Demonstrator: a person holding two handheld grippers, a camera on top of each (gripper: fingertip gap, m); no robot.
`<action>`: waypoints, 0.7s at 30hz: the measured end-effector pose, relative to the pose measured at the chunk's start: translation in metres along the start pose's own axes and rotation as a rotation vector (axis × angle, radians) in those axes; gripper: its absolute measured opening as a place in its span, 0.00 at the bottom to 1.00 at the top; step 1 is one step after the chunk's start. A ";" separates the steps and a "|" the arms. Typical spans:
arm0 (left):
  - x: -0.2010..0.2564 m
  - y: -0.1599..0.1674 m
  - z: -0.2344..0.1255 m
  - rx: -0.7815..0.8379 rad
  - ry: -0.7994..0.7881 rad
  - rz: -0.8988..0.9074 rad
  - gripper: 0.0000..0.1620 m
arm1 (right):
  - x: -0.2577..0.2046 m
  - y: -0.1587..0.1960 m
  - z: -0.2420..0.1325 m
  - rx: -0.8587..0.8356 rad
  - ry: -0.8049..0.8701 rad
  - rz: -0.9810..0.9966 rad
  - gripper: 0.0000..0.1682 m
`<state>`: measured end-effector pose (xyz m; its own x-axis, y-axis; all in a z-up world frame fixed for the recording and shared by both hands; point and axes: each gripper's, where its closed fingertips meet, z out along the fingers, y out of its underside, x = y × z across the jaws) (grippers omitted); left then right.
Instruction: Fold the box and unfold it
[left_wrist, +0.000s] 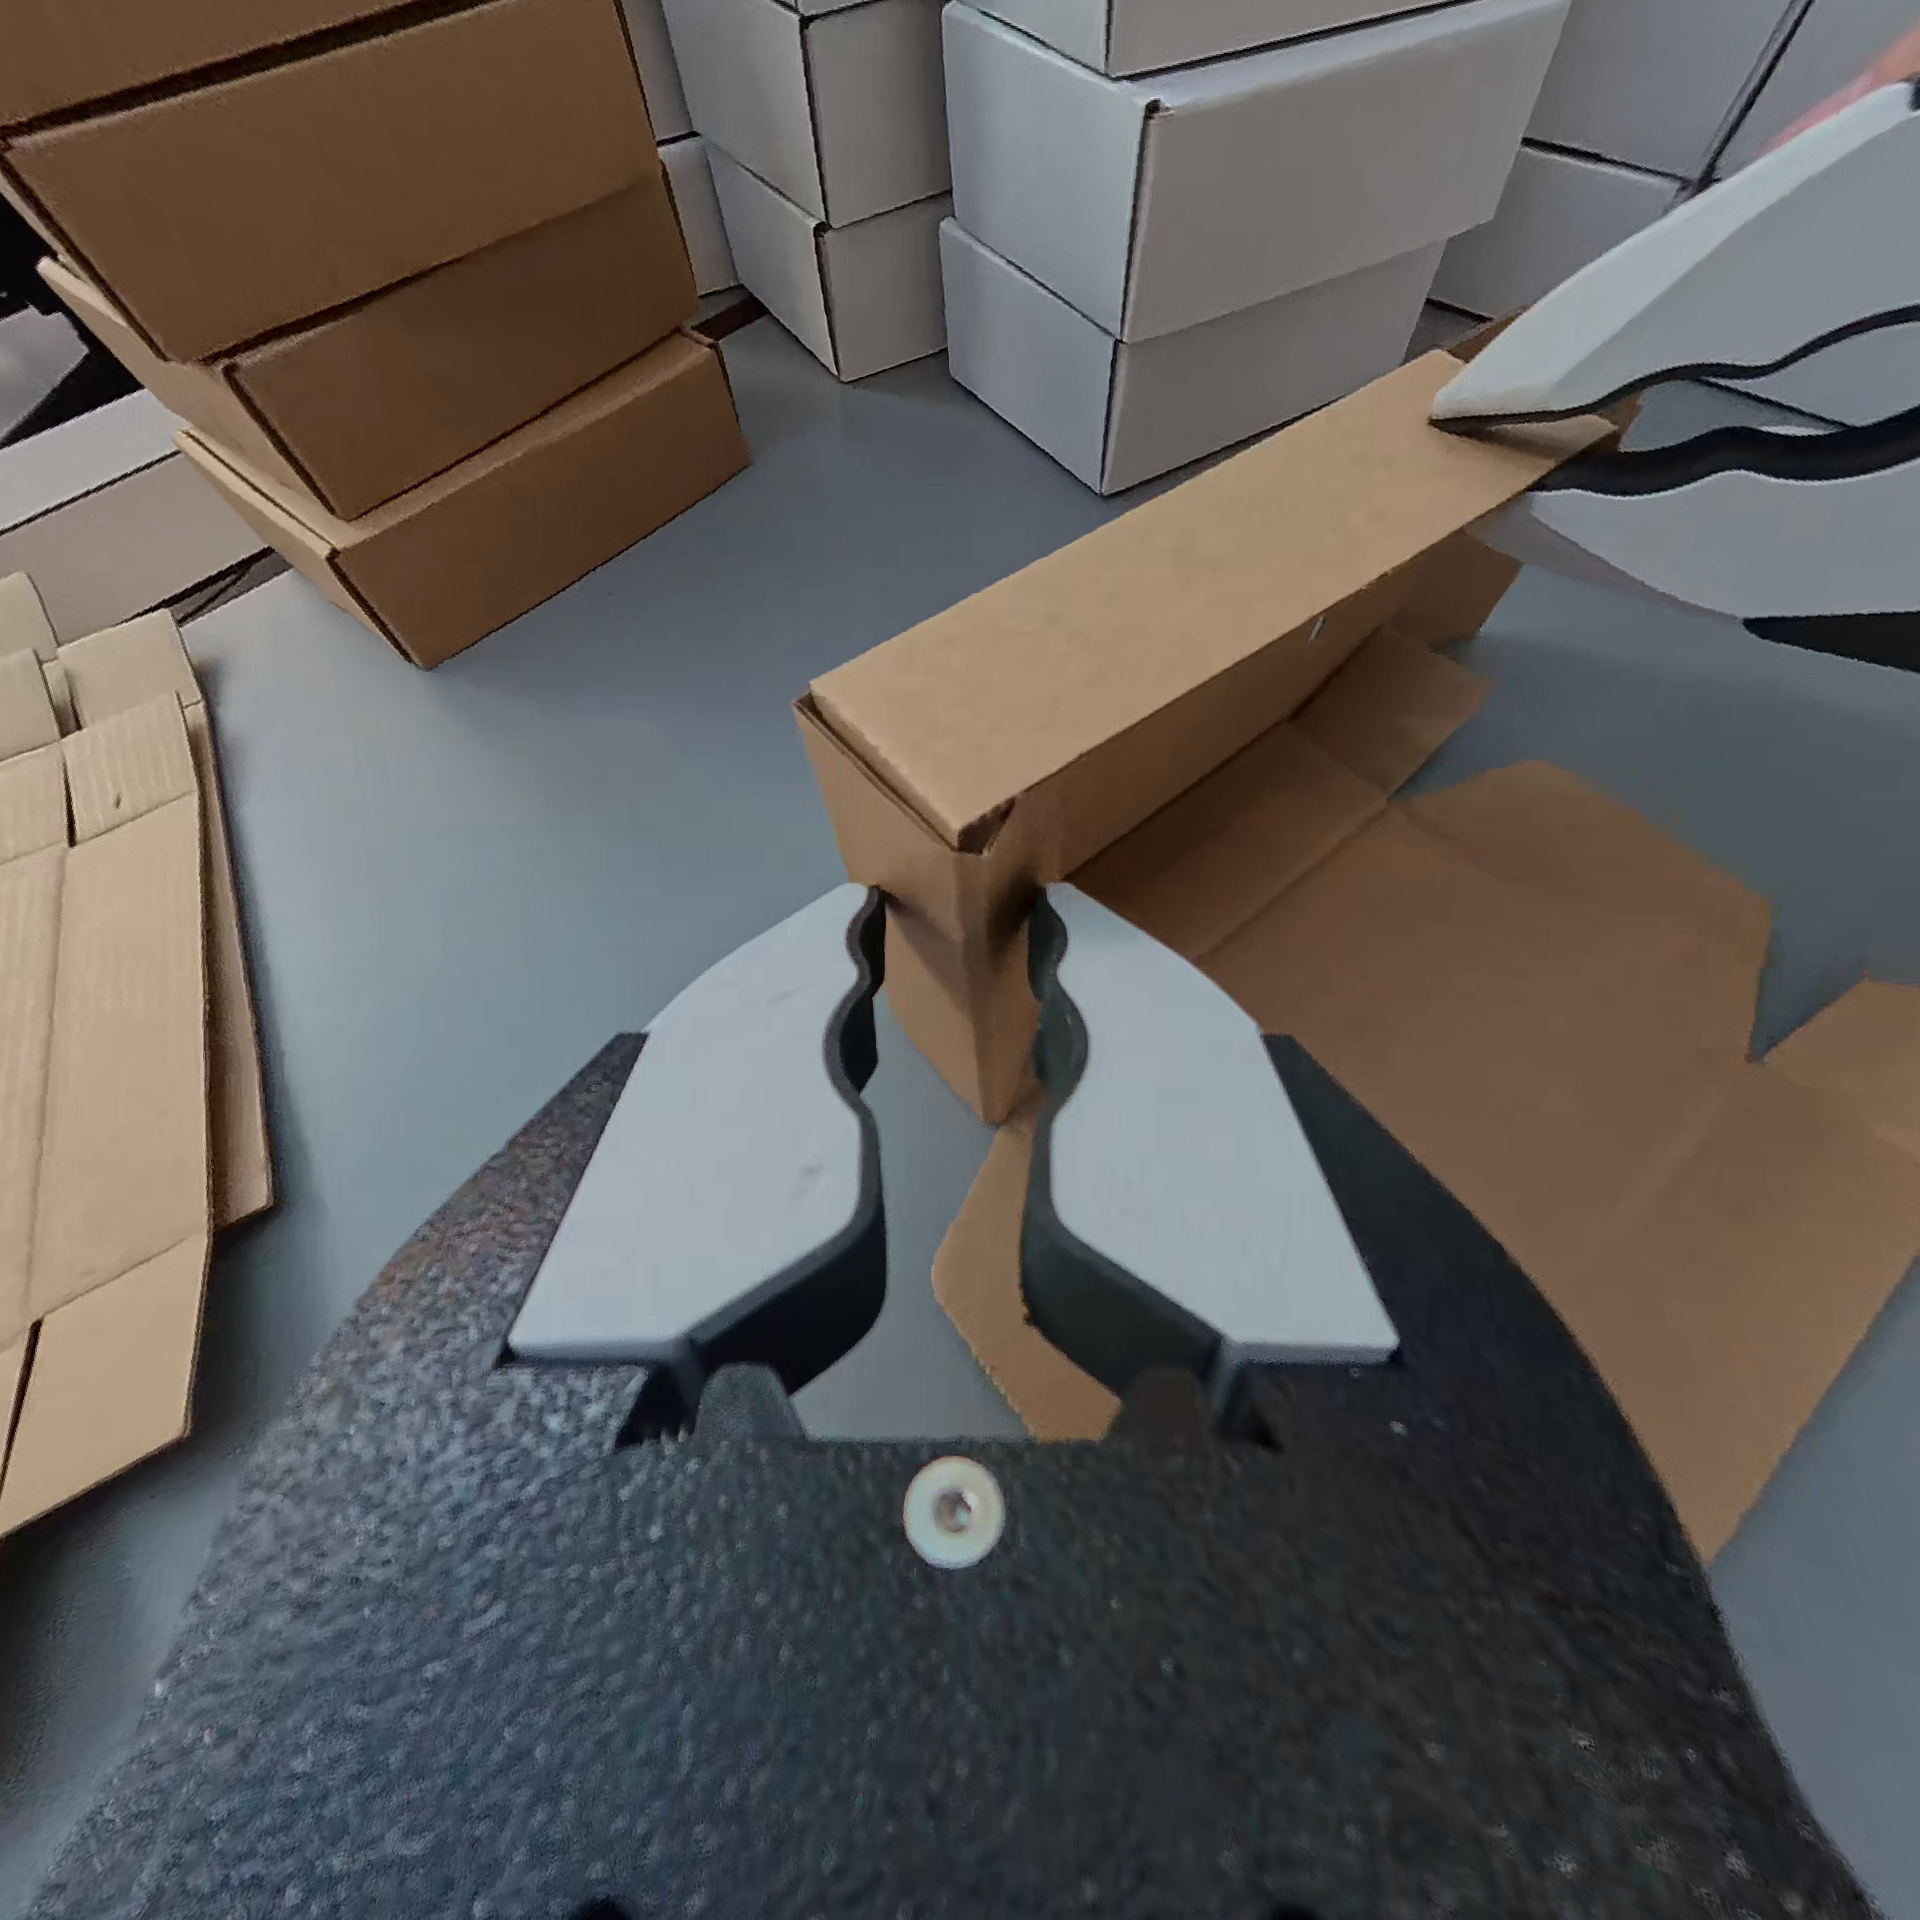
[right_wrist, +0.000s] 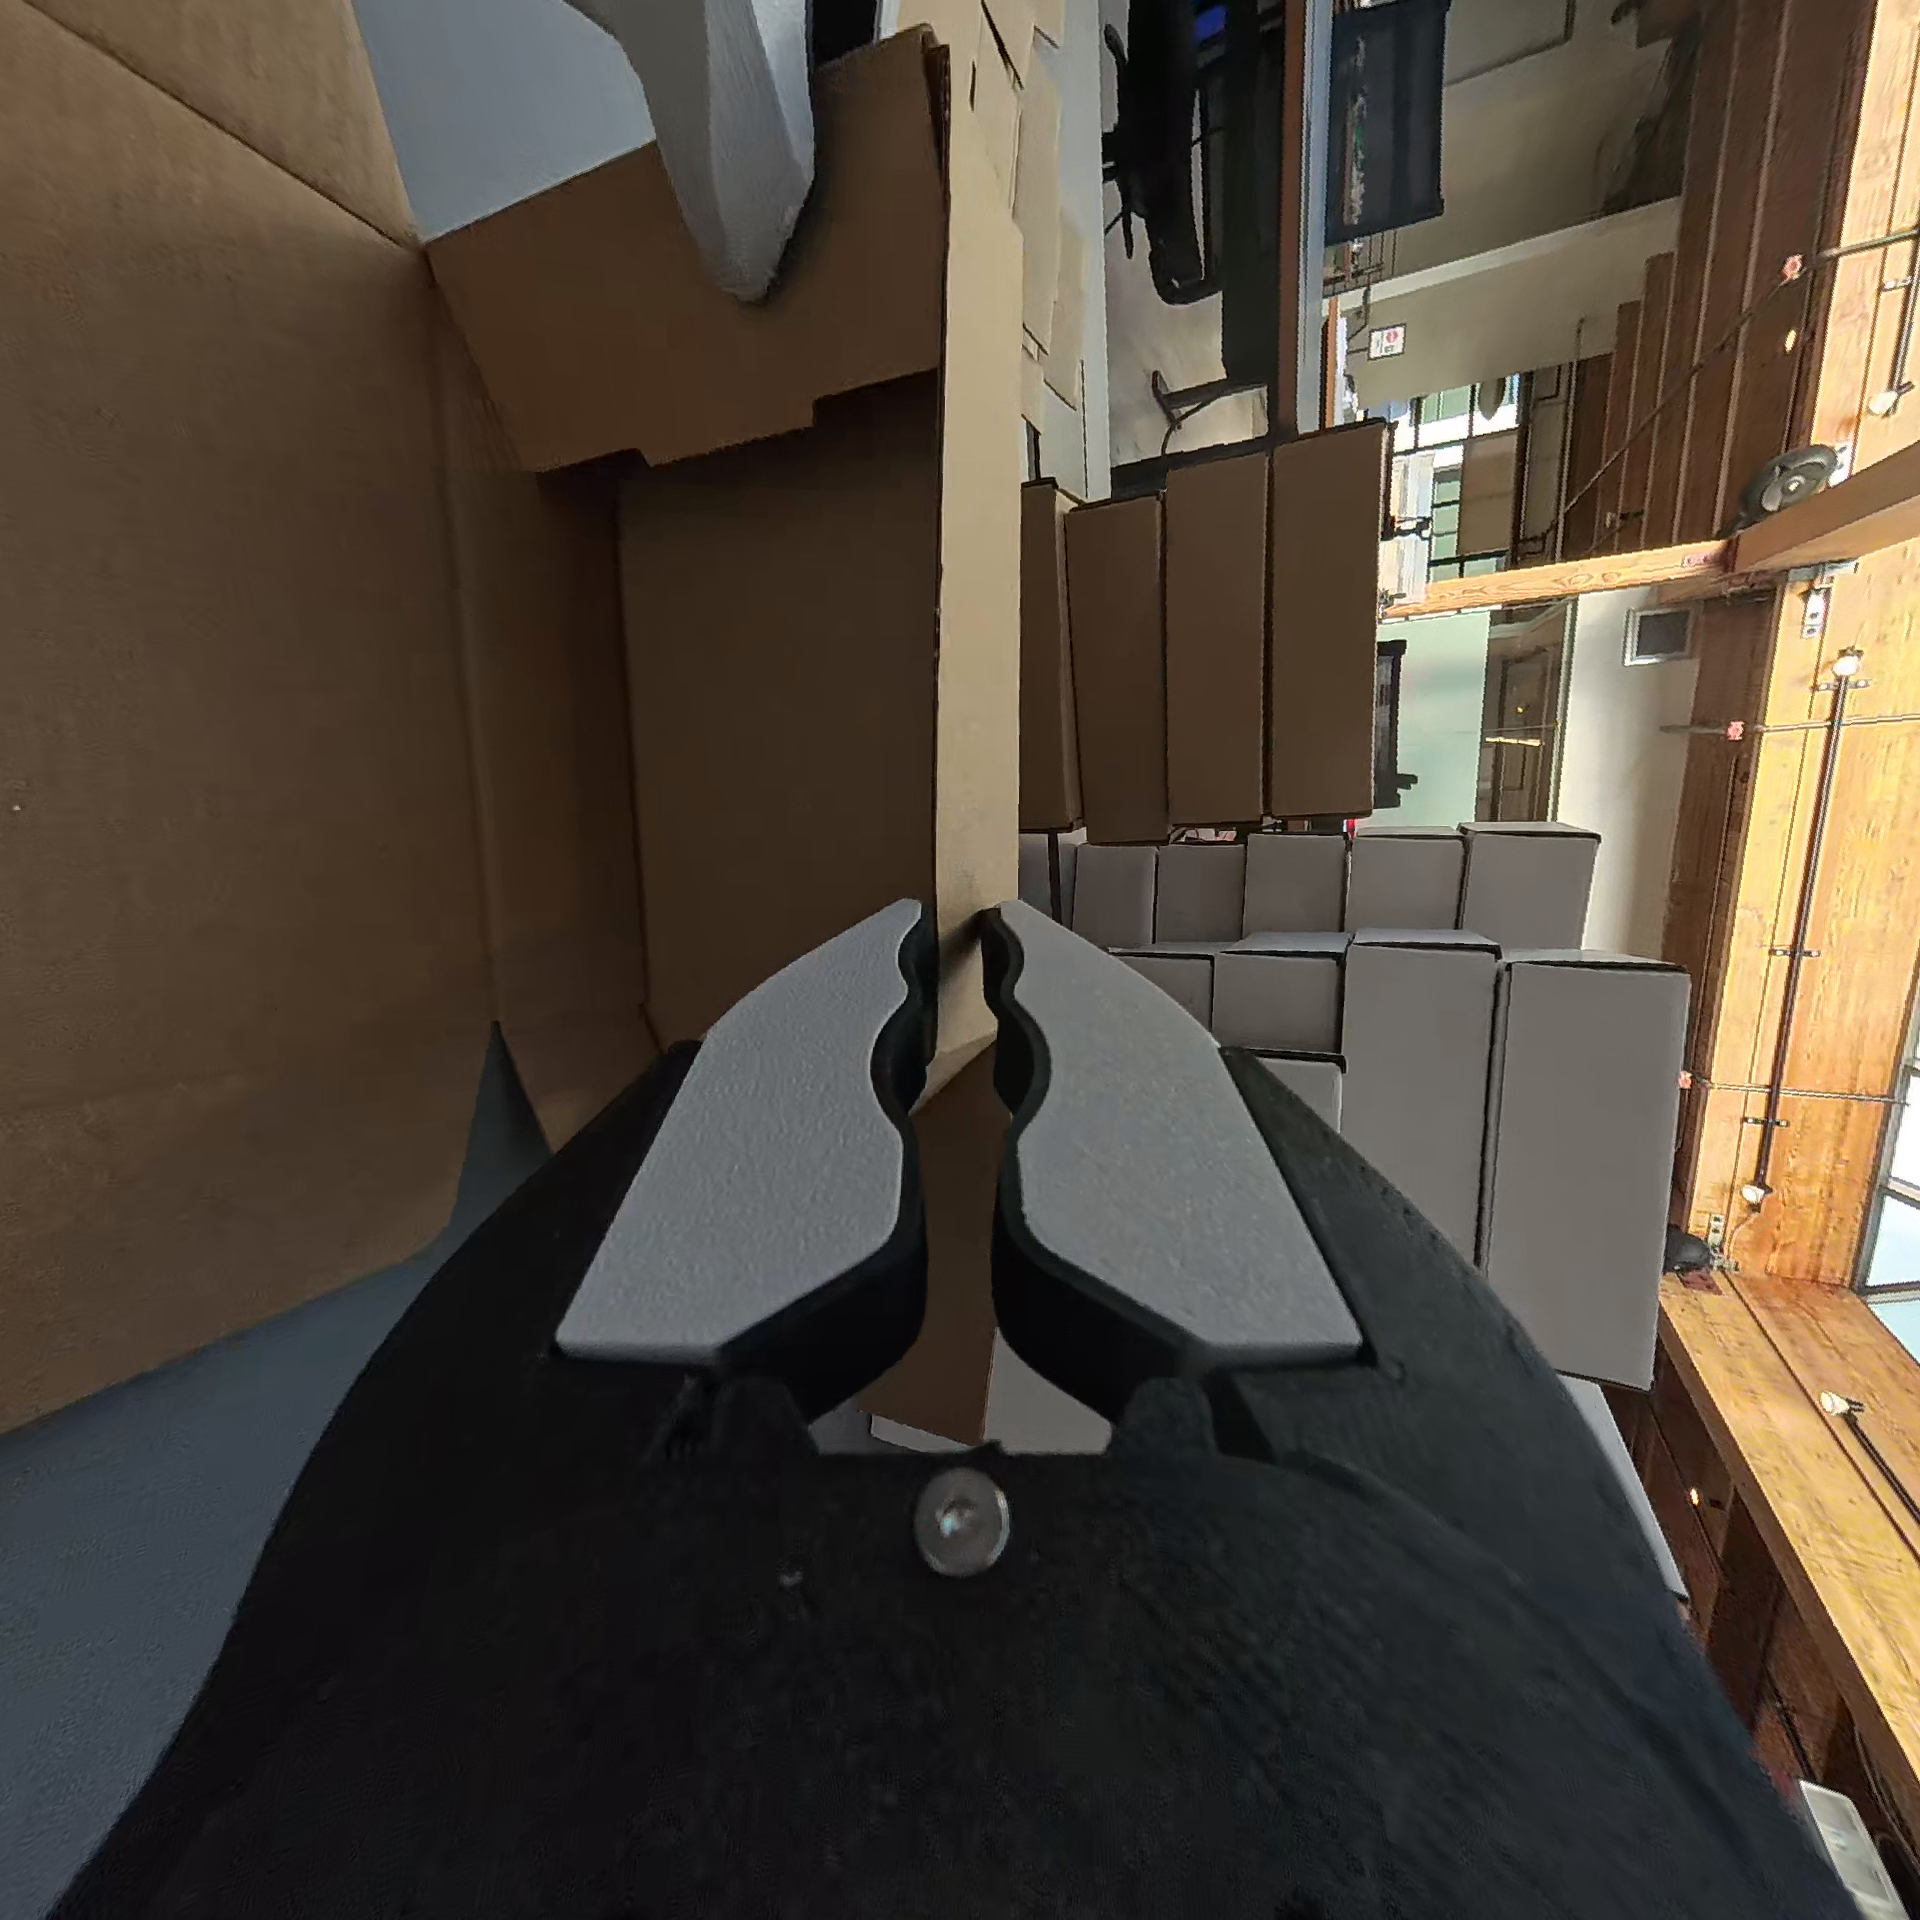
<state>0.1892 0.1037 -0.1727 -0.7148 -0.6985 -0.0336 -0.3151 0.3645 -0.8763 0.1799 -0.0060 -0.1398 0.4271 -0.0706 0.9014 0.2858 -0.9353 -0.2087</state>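
Note:
A brown cardboard box (left_wrist: 1455, 1039) lies partly flat on the grey table (left_wrist: 520, 883), with one long double wall (left_wrist: 1143, 644) folded upright. My left gripper (left_wrist: 956, 914) is shut on the near end of that wall, one finger on each side. My right gripper (left_wrist: 1496, 436) pinches the wall's far top corner. In the right wrist view, which is turned sideways, my right gripper (right_wrist: 961, 935) is shut on the wall's thin edge (right_wrist: 977, 623). The box's inner floor (right_wrist: 260, 727) lies to its left, and a finger (right_wrist: 748, 156) of the left gripper shows at the far end.
Stacked brown folded boxes (left_wrist: 395, 312) stand at the back left and stacked white boxes (left_wrist: 1195, 291) at the back. A pile of flat cardboard blanks (left_wrist: 104, 987) lies at the left. The right wrist view shows the same stacks (right_wrist: 1351, 1039) and a wooden wall (right_wrist: 1818, 831) beyond.

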 end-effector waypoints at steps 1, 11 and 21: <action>-0.002 -0.001 0.003 0.003 -0.027 -0.004 0.16 | -0.001 0.000 0.001 -0.002 0.000 0.009 0.05; -0.011 -0.008 0.024 0.006 -0.185 -0.143 0.23 | 0.003 0.003 0.008 -0.036 -0.057 0.137 0.06; -0.027 -0.011 0.029 0.116 -0.286 -0.217 0.09 | 0.002 0.001 0.007 -0.091 -0.035 0.095 0.06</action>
<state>0.2305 0.1006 -0.1764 -0.4311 -0.9014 0.0406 -0.3555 0.1283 -0.9258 0.1869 -0.0051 -0.1408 0.4790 -0.1500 0.8649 0.1643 -0.9525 -0.2563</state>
